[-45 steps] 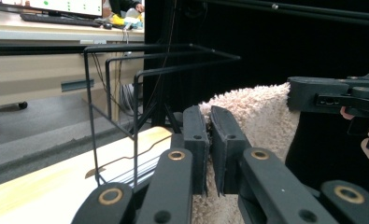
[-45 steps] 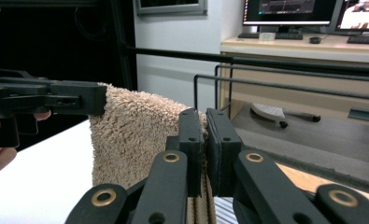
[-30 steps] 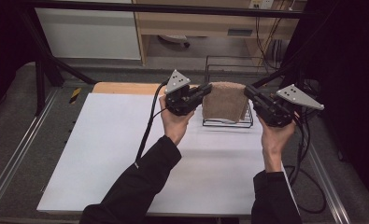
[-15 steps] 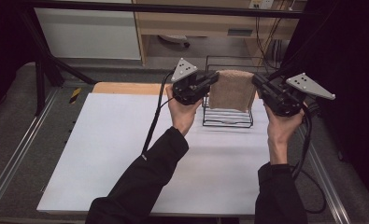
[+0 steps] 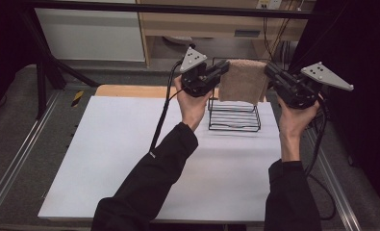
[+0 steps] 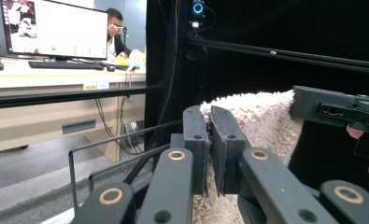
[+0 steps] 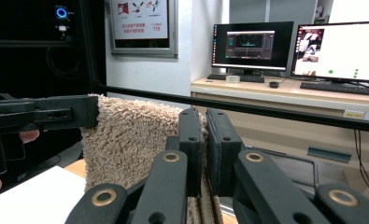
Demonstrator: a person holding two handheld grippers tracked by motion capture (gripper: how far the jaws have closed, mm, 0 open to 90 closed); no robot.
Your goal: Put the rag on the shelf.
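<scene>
Item: towel [image 5: 243, 81], beige, deep pile, held spread in the air above the far right part of the table [image 5: 130, 159], its lower edge hanging just over the wire rack [image 5: 234, 115]. The towel's left top corner is pinched by the left gripper [image 5: 221, 70], whose jaws are seen in the left gripper view [image 6: 209, 154] drawn nearly together with pile caught between them. The right top corner is clamped in the same way by the right gripper [image 5: 270, 73]; in the right gripper view [image 7: 205, 154] the cloth [image 7: 126, 144] is seen passing down between the closed jaws. Each gripper is carried in a hand [image 5: 193, 103] raised from a dark sleeve [image 5: 149, 192], and a grey three-cornered plate is borne on top of each. The wire rack is black, placed at the far right on the white table surface, directly below the towel. A wooden strip [image 5: 130, 90] is seen along the far edge of the table. Monitors [image 7: 341, 51] on a desk are shown beyond, in the gripper views.
</scene>
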